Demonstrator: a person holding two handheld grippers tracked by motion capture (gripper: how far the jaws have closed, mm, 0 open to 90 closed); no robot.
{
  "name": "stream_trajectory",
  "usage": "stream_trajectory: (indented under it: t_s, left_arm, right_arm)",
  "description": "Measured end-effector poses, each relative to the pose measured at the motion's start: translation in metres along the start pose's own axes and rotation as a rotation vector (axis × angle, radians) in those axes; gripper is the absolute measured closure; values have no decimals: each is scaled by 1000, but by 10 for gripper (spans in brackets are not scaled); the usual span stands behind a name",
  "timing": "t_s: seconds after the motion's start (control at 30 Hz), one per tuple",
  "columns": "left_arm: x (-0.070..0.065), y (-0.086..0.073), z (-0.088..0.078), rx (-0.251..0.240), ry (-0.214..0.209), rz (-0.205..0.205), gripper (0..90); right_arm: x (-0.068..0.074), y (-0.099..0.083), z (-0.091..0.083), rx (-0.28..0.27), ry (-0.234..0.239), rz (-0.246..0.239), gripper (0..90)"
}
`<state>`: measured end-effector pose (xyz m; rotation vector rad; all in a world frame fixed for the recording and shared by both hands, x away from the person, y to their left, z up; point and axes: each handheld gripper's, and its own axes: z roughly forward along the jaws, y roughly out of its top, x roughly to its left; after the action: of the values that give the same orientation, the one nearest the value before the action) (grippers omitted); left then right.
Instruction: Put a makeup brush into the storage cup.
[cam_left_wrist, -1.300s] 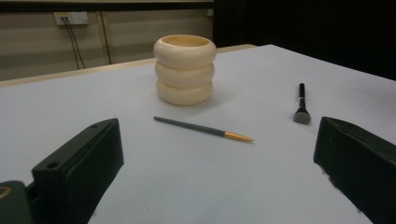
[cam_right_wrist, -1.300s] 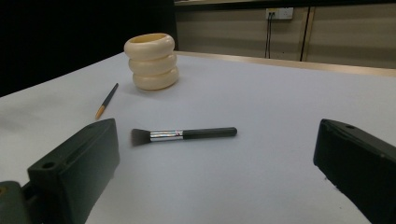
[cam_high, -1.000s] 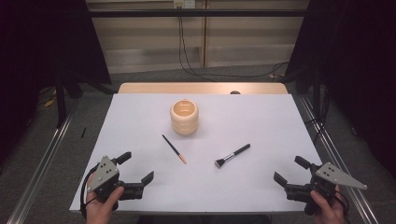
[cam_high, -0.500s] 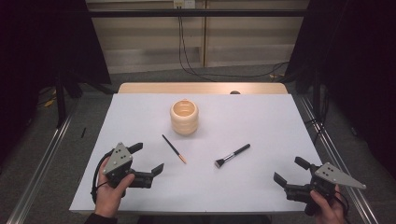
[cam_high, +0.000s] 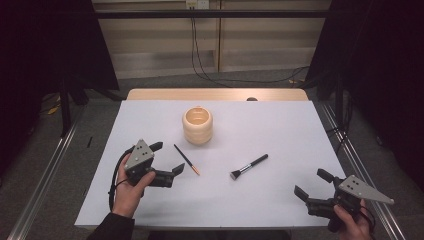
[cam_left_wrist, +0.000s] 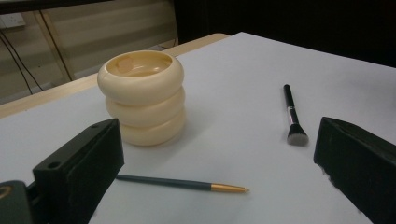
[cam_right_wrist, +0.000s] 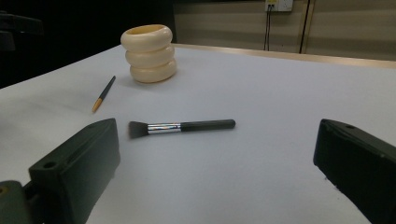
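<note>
The left gripper, jaws spread, sits just at nine o'clock of the thin pencil, touching nothing.

A white rectangular tabletop with a pale wooden far edge stands on grey carpeted floor. Behind it runs a beige panelled wall with a white wall socket and black dangling cables. Dark curtains flank both sides.

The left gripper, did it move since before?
Yes. The left gripper has gone forward and toward the middle of the table, closer to the thin pencil, which lies where it did. Its jaws are open.
</note>
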<state>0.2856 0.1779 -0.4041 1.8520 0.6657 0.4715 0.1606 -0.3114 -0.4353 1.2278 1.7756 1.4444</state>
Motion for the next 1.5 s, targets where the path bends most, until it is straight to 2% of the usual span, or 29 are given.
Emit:
stream_trajectory:
  t_s: [0.17,0.2,0.27,0.43,0.5,0.63,0.67,0.73,0.8,0.87,0.9,0.93,0.97,1.0,1.13,1.2,1.23,1.27,1.3,1.33,1.37,1.47,1.5]
  left_arm:
    - [2,9,9,10,-34,11,15]
    - [3,11,13,26,-52,14,15]
    - [6,13,18,43,-60,3,16]
    - [9,16,27,81,-60,15,23]
    - [10,17,31,80,-87,22,23]
    - [11,23,38,105,-92,42,23]
    - [11,25,40,103,-81,41,24]
    - [13,27,42,119,-92,43,27]
    - [15,31,44,156,-93,71,31]
    - [17,32,46,157,-107,70,31]
    - [18,33,48,183,-109,70,32]
    - [18,33,48,183,-109,70,32]
    - [20,34,49,200,-115,80,34]
    - [20,34,51,217,-115,63,36]
    - [21,35,56,267,-132,97,35]
    - [20,35,58,292,-128,87,34]
    - [22,35,59,300,-131,101,27]
    - [23,33,62,324,-143,90,27]
    - [23,33,62,324,-143,90,27]
    - [24,33,64,348,-146,96,27]
    - [25,33,67,392,-166,114,30]
    - [27,32,71,413,-171,125,43]
    - [28,33,72,435,-165,140,43]
  right_arm:
    - [0,0,1,-1,3,-3,0]
    - [0,0,1,1,4,-3,0]
    - [0,0,1,0,2,0,0]
    - [0,0,0,-2,-1,1,0]
    - [0,0,0,0,2,1,0]
    - [0,0,0,1,4,1,0]
    - [0,0,1,1,3,2,0]
    - [1,0,1,2,6,1,0]
    - [0,-1,0,3,5,3,0]
    - [-1,-1,0,3,3,1,0]
    - [0,-1,0,3,2,9,0]
    - [-1,-1,-1,8,5,-2,0]
    - [0,-1,0,4,1,9,0]
    - [0,-1,0,3,5,9,0]
    - [0,-1,-1,5,3,6,0]
    - [0,-1,-1,4,-3,6,0]
    - [0,-1,-1,4,-6,10,0]
    - [0,-1,-1,8,-4,14,0]
    - [0,-2,-1,9,-1,15,0]
    - [0,-2,-1,14,2,12,0]
    - [-1,-2,0,16,1,6,0]
    - [0,-1,0,15,3,13,0]
    - [0,-1,0,15,3,13,0]
